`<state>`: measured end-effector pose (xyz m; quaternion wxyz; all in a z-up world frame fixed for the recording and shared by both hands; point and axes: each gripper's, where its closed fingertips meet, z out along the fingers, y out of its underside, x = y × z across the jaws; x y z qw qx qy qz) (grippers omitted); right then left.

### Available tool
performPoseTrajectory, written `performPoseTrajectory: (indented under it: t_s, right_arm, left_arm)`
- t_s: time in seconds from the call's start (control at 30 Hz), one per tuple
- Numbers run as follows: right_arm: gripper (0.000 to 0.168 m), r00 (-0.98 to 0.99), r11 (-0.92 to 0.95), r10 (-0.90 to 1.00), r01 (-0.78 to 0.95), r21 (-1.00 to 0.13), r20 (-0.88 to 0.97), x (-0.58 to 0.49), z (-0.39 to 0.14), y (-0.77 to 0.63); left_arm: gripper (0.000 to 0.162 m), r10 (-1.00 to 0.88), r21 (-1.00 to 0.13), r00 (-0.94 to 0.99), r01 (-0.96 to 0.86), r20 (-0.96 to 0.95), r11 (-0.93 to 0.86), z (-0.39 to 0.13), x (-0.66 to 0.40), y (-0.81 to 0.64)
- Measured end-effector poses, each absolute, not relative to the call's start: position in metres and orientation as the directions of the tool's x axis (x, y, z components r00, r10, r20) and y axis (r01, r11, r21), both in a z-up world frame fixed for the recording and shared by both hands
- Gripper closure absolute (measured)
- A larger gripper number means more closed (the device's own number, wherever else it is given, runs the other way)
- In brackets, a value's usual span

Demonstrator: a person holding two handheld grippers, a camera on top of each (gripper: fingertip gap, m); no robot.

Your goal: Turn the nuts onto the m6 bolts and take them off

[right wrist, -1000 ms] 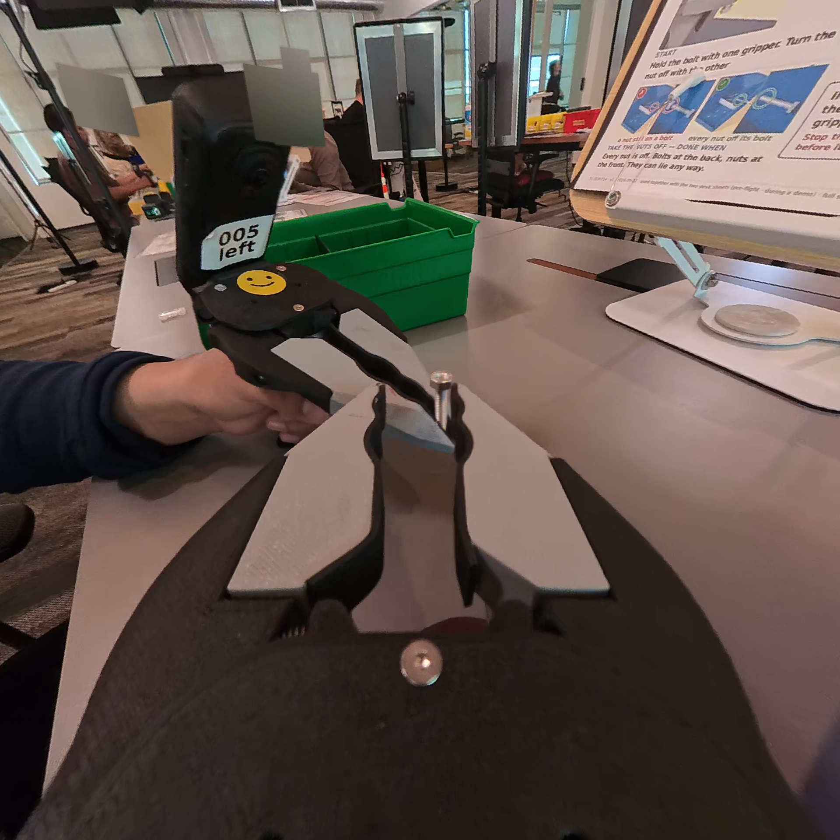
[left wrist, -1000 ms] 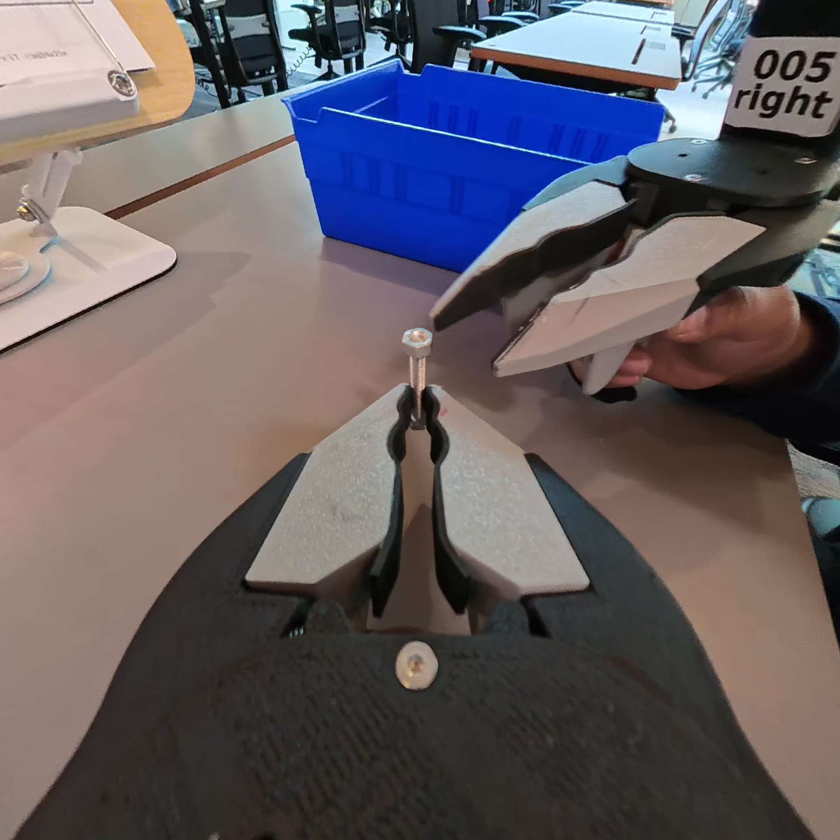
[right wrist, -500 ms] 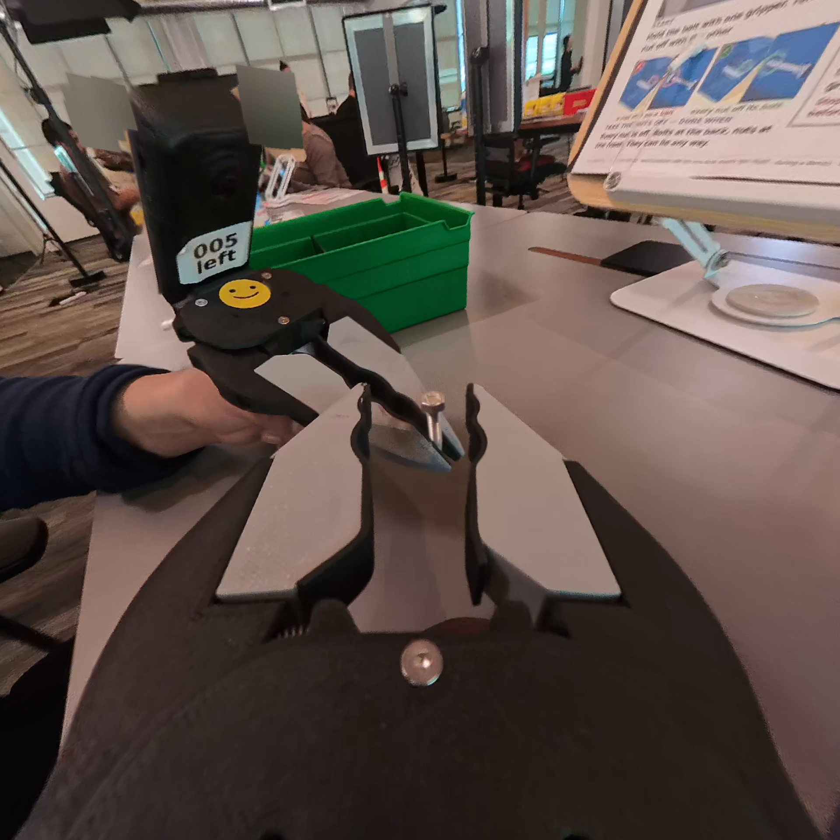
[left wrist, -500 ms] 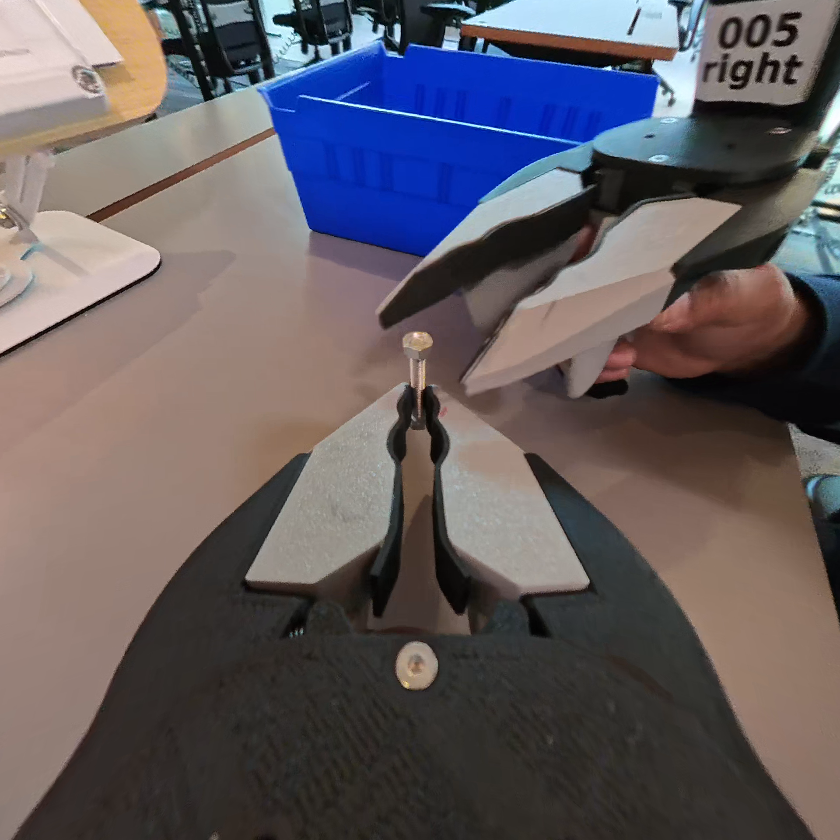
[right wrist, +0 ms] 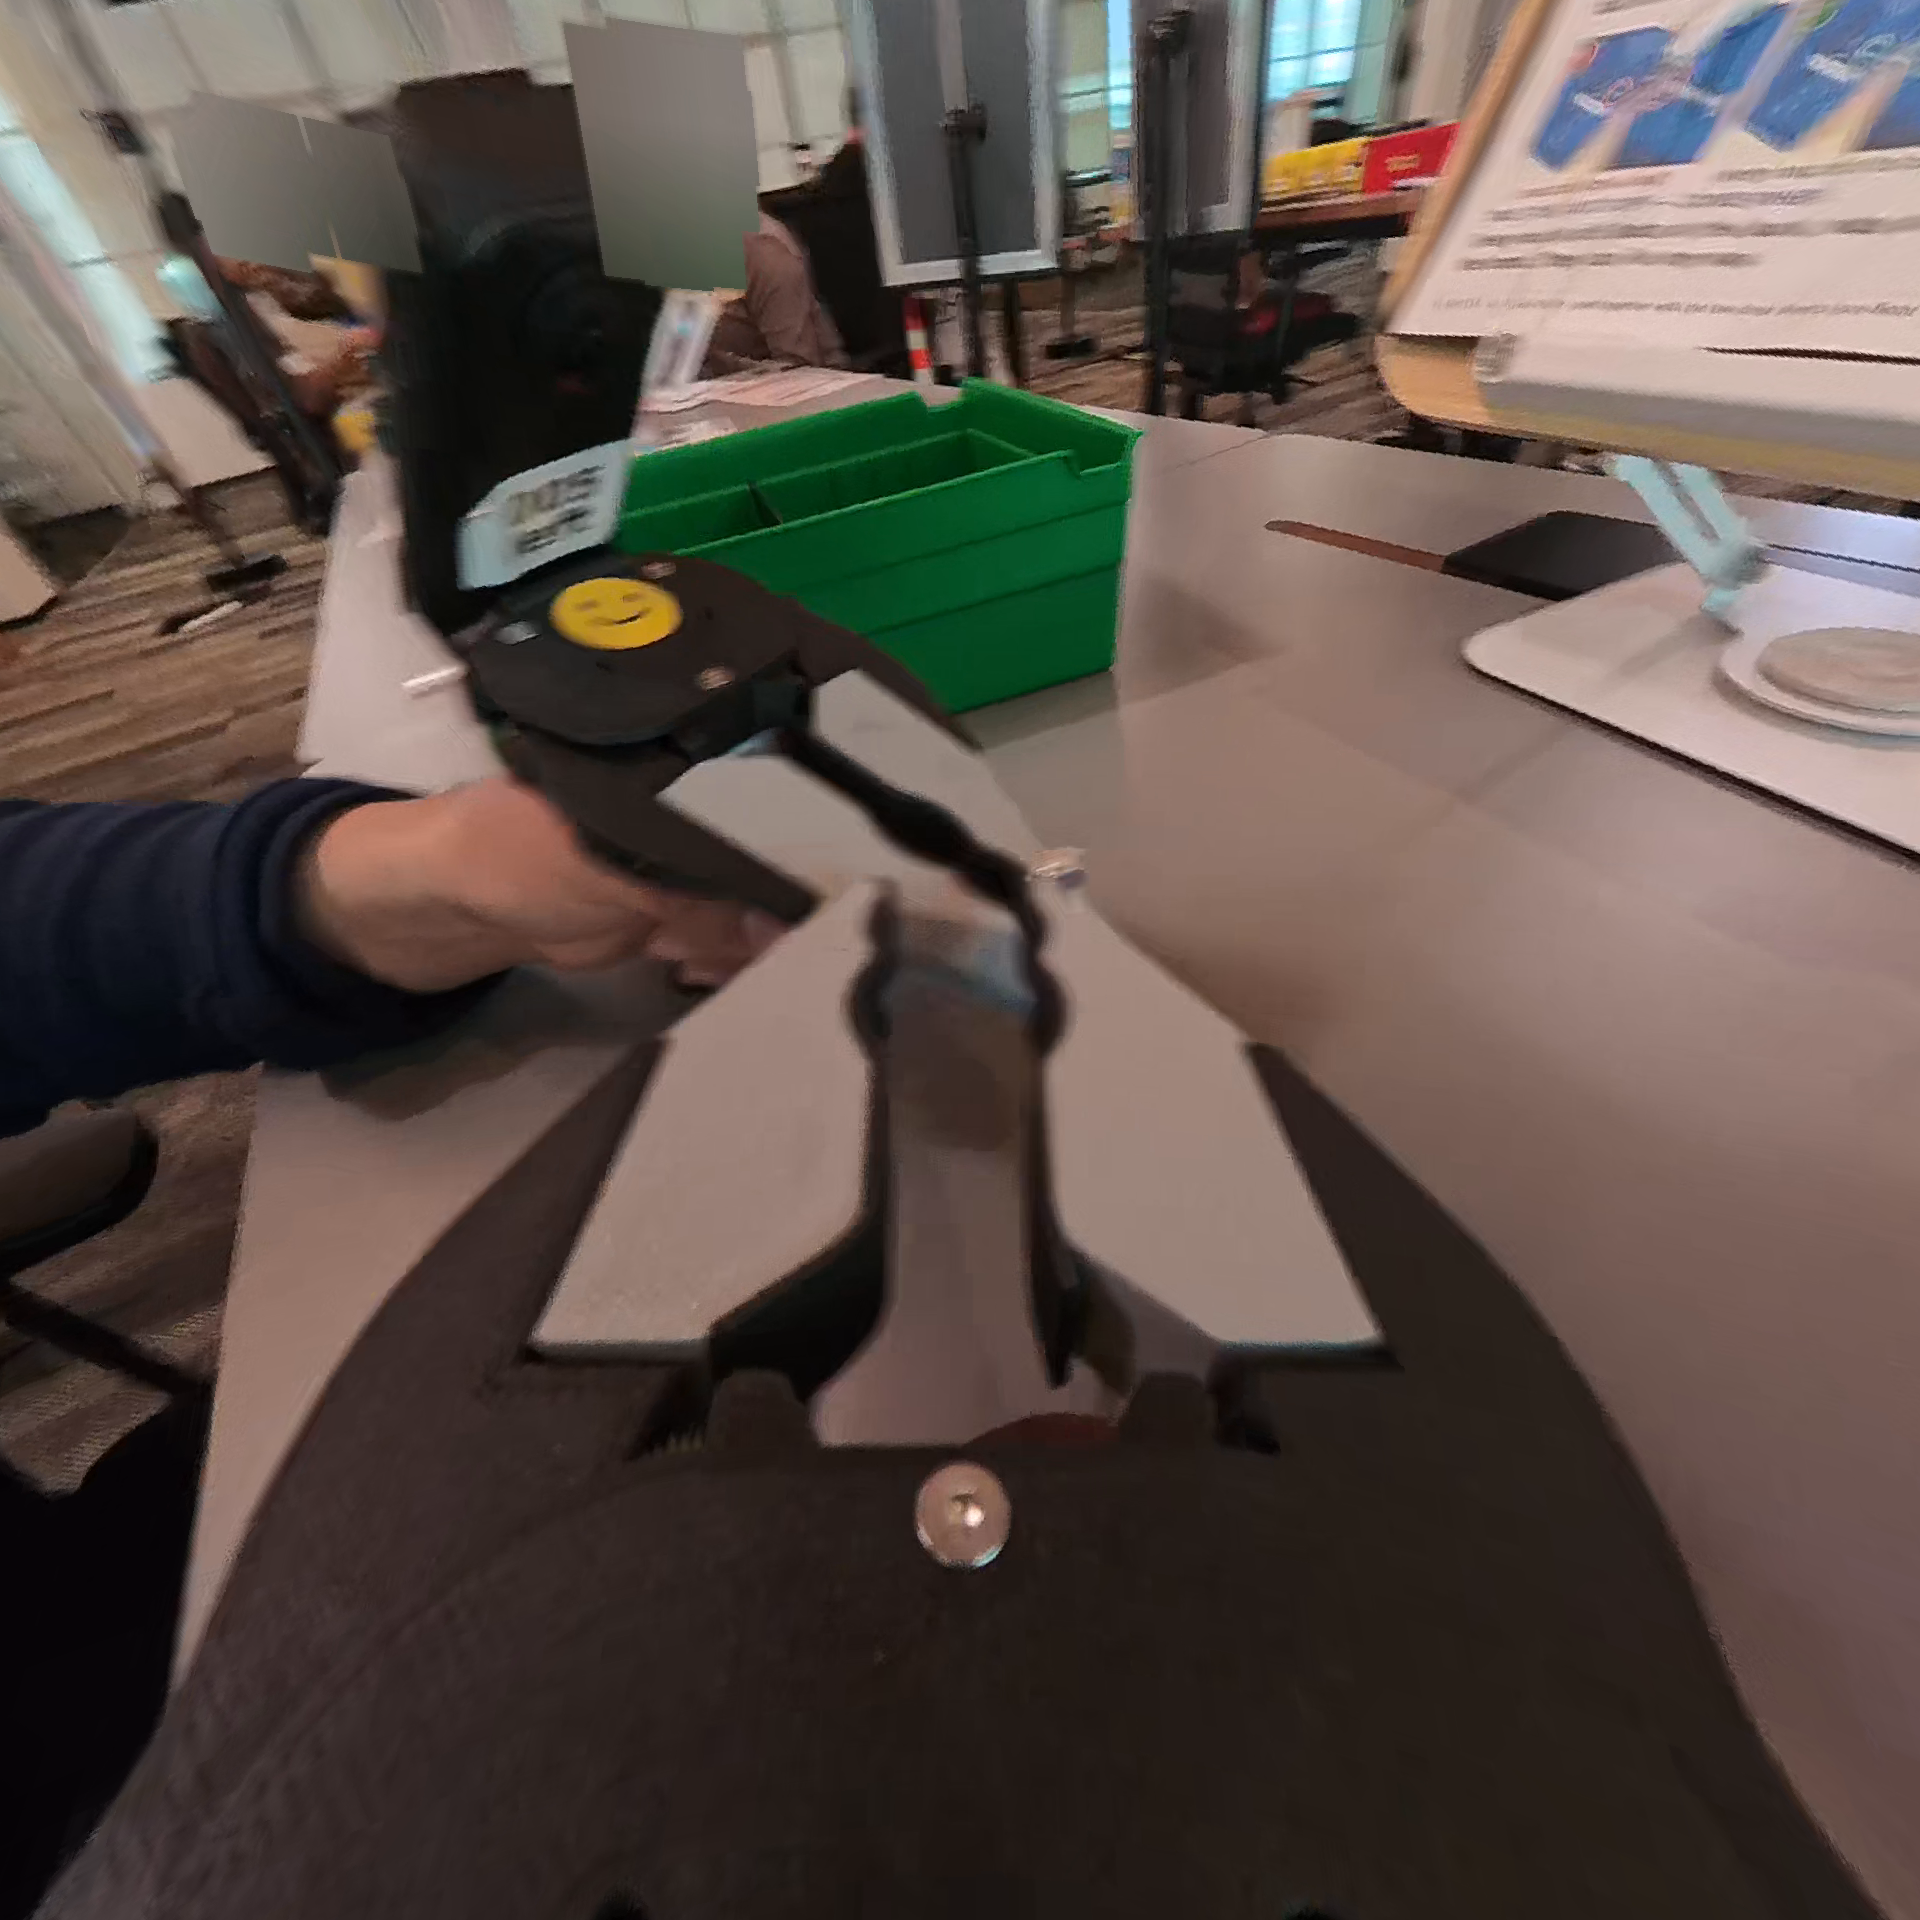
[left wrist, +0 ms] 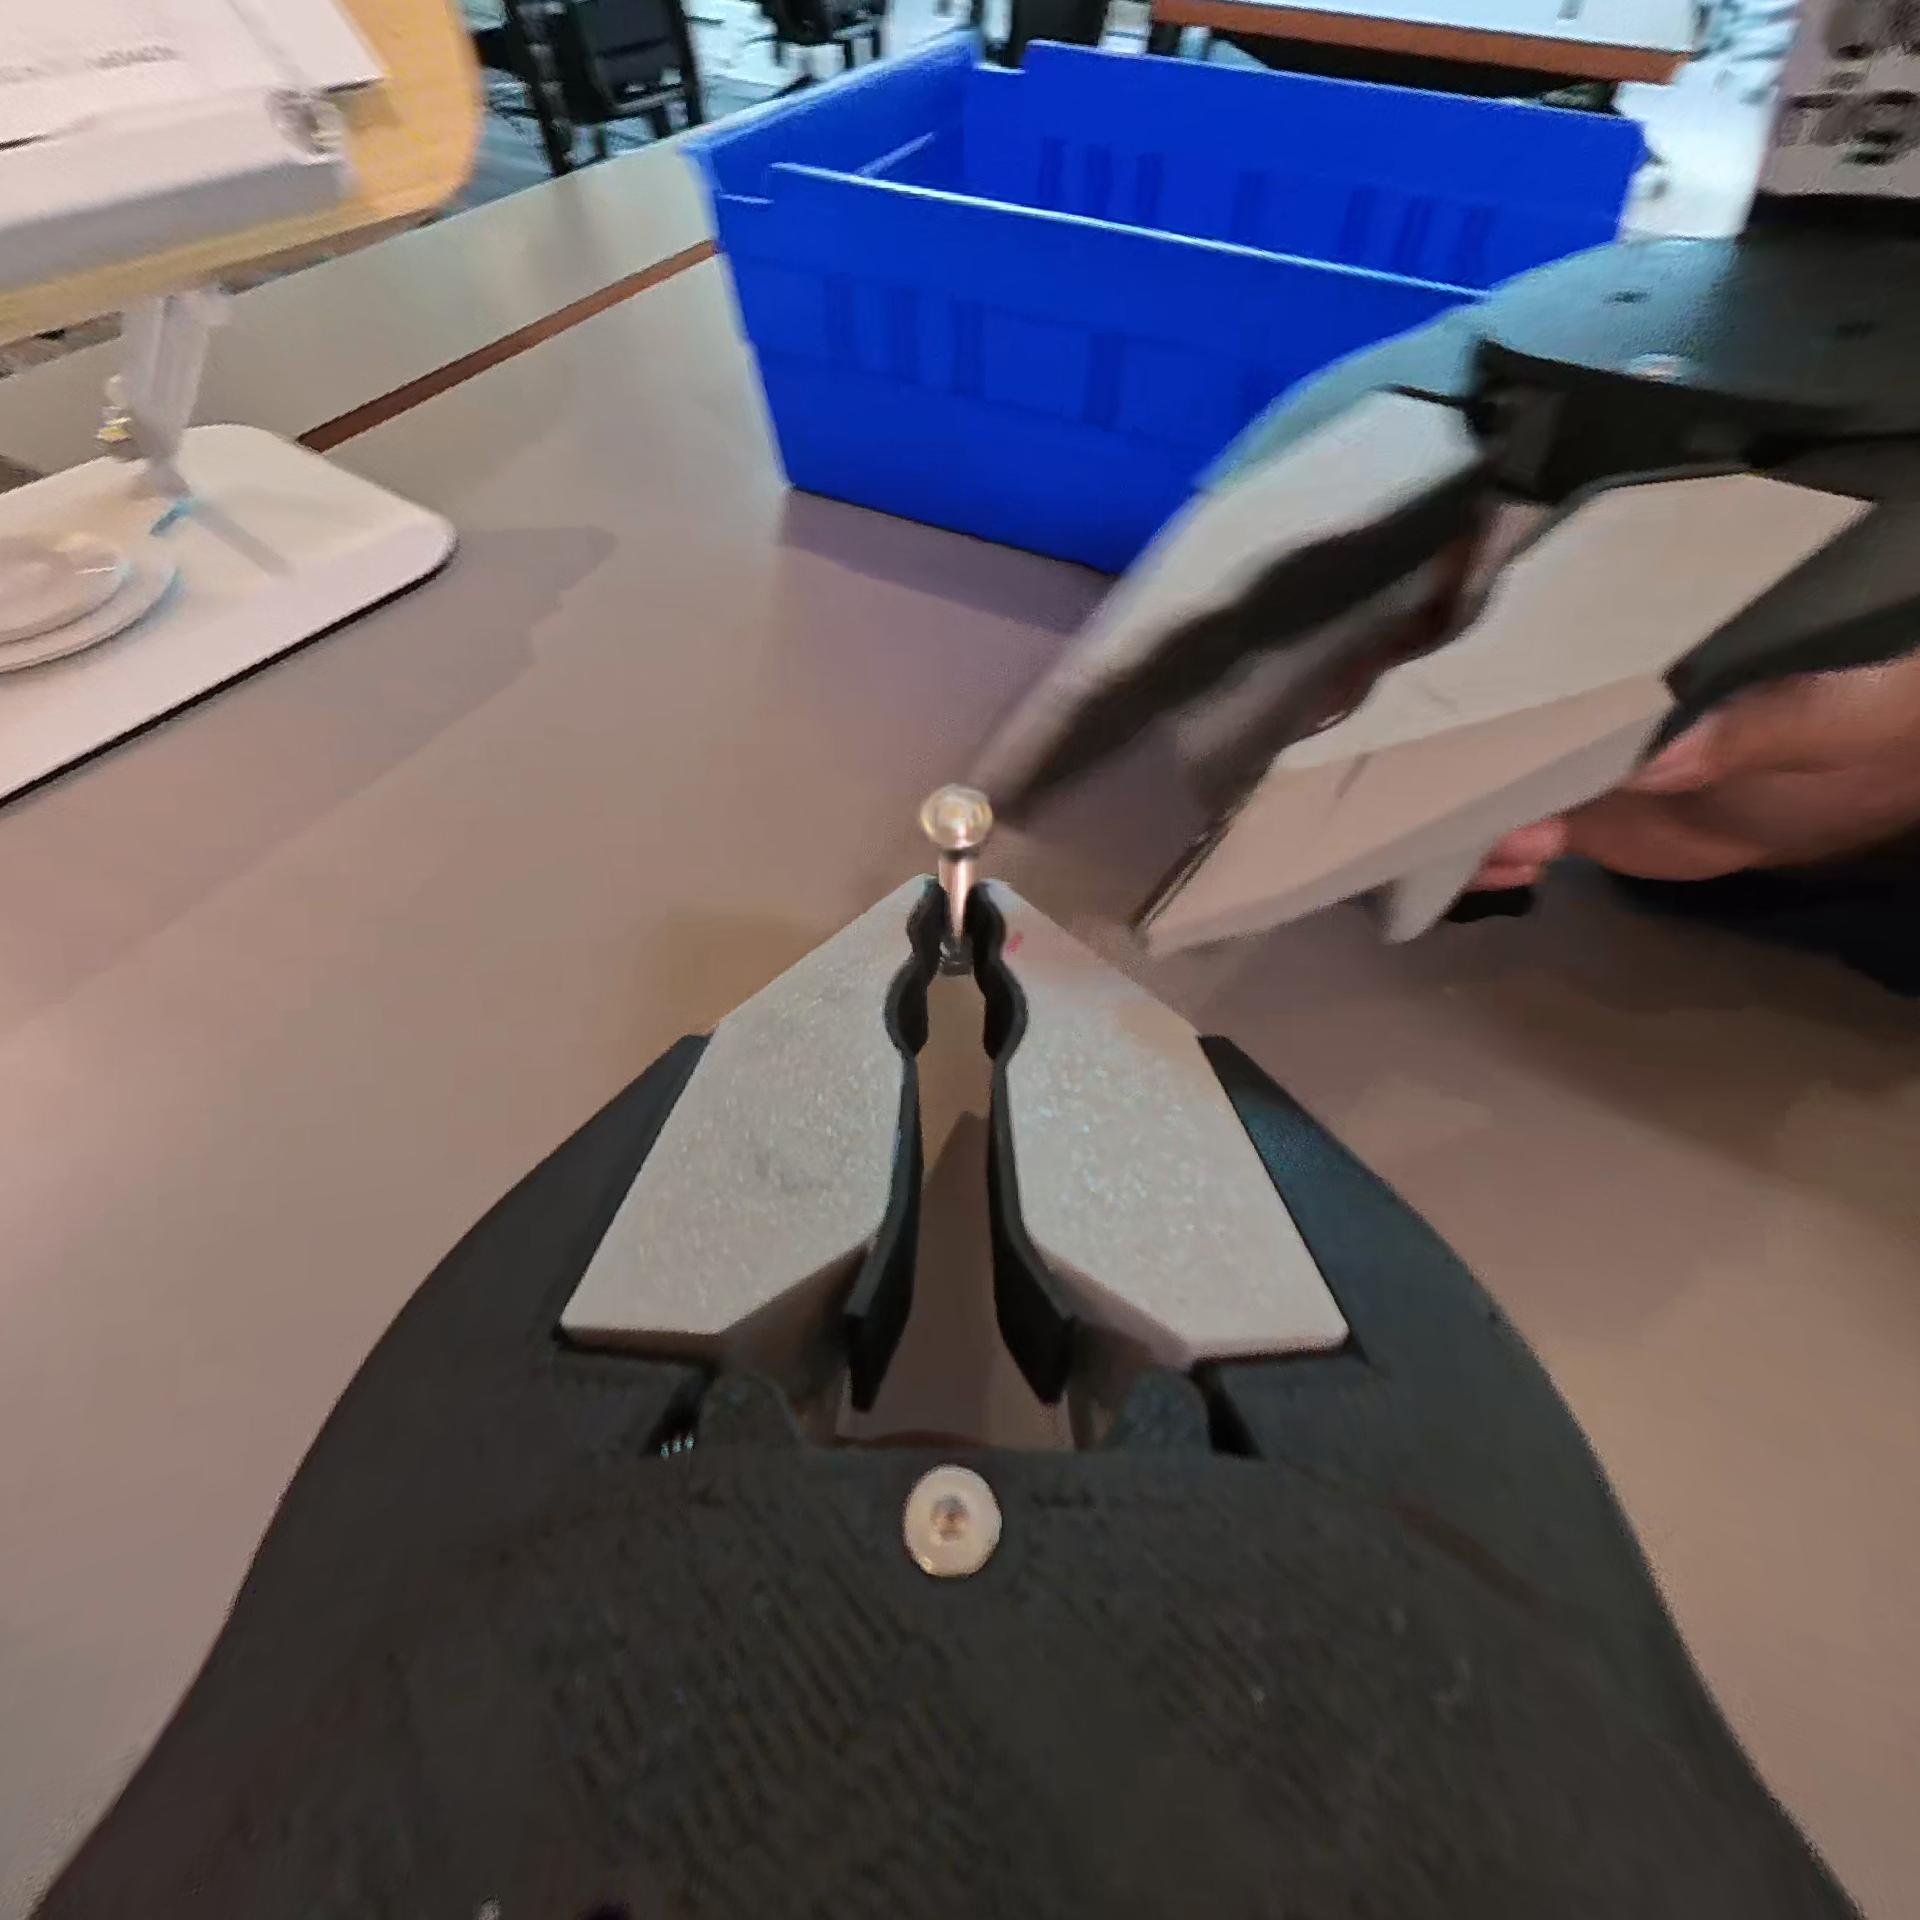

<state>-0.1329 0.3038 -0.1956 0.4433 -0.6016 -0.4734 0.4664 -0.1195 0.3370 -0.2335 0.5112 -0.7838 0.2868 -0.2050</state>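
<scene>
So up close in the left wrist view, the left gripper (left wrist: 958, 914) has its jaws pinched together on the shank of a small silver bolt (left wrist: 957, 852), right at the very tips, and the bolt stands pretty much upright with its head poking out above the fingers. No nut can be made out on it, though it's blurry so hard to be sure. Just past that, the right gripper (left wrist: 1060, 862) comes in from the right side, held by a hand (left wrist: 1756, 790), jaws spread apart with nothing between them; its upper fingertip sits just beside the bolt head, maybe touching, can't tell through the blur. From the right wrist view, the right gripper (right wrist: 961, 914) shows the same gap between its fingers, and the left gripper (right wrist: 1023, 914) crosses right in front of its tips, with the bolt head (right wrist: 1058, 864) peeking out just above the right-hand finger rather than inside the gap. Everything hovers over a grey table (left wrist: 416, 831). Farther back there's a blue bin (left wrist: 1091, 343) on one side, a green bin (right wrist: 935, 561) on the other, and a document stand (right wrist: 1714, 416) with an instruction sheet on it.
</scene>
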Motion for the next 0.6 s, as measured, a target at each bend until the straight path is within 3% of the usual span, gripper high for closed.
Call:
performPoseTrajectory:
  t_s: [0.03, 0.1, 0.2, 0.27, 0.33, 0.4, 0.43, 0.47, 0.6]
  right_arm:
    - [0.168, 0.067, -0.152, 0.987, 0.142, -0.978, -0.143, -0.131, -0.192, 0.296]
    - [0.167, 0.085, -0.169, 0.983, 0.106, -0.98, -0.161, -0.126, -0.187, 0.299]
    - [0.133, 0.151, -0.196, 0.972, 0.093, -0.976, -0.18, -0.127, -0.187, 0.315]
    - [0.132, 0.149, -0.213, 0.969, 0.114, -0.971, -0.195, -0.133, -0.19, 0.316]
    - [0.144, 0.1, -0.211, 0.975, 0.148, -0.966, -0.197, -0.137, -0.194, 0.306]
    - [0.138, 0.115, -0.211, 0.974, 0.15, -0.966, -0.195, -0.134, -0.196, 0.307]
    - [0.161, 0.078, -0.216, 0.975, 0.14, -0.966, -0.207, -0.13, -0.193, 0.302]
    - [0.168, 0.046, -0.235, 0.972, 0.112, -0.966, -0.231, -0.127, -0.188, 0.299]
    - [0.135, 0.121, -0.254, 0.963, 0.09, -0.963, -0.242, -0.125, -0.187, 0.315]
  left_arm:
    - [0.159, -0.636, -0.919, 0.77, -0.219, 0.044, -0.328, -0.233, -0.127, 0.341]
    - [0.159, -0.636, -0.922, 0.763, -0.153, 0.118, -0.355, -0.23, -0.133, 0.341]
    - [0.159, -0.668, -0.926, 0.737, -0.172, 0.106, -0.337, -0.229, -0.128, 0.336]
    - [0.159, -0.718, -0.923, 0.69, -0.212, 0.091, -0.321, -0.231, -0.112, 0.328]
    - [0.159, -0.732, -0.919, 0.678, -0.243, 0.068, -0.31, -0.233, -0.105, 0.325]
    - [0.159, -0.696, -0.909, 0.716, -0.256, 0.05, -0.329, -0.237, -0.113, 0.331]
    - [0.159, -0.667, -0.91, 0.742, -0.232, 0.062, -0.343, -0.237, -0.119, 0.335]
    - [0.159, -0.646, -0.913, 0.76, -0.208, 0.076, -0.351, -0.235, -0.126, 0.339]
    - [0.159, -0.669, -0.922, 0.734, -0.173, 0.115, -0.348, -0.231, -0.129, 0.336]
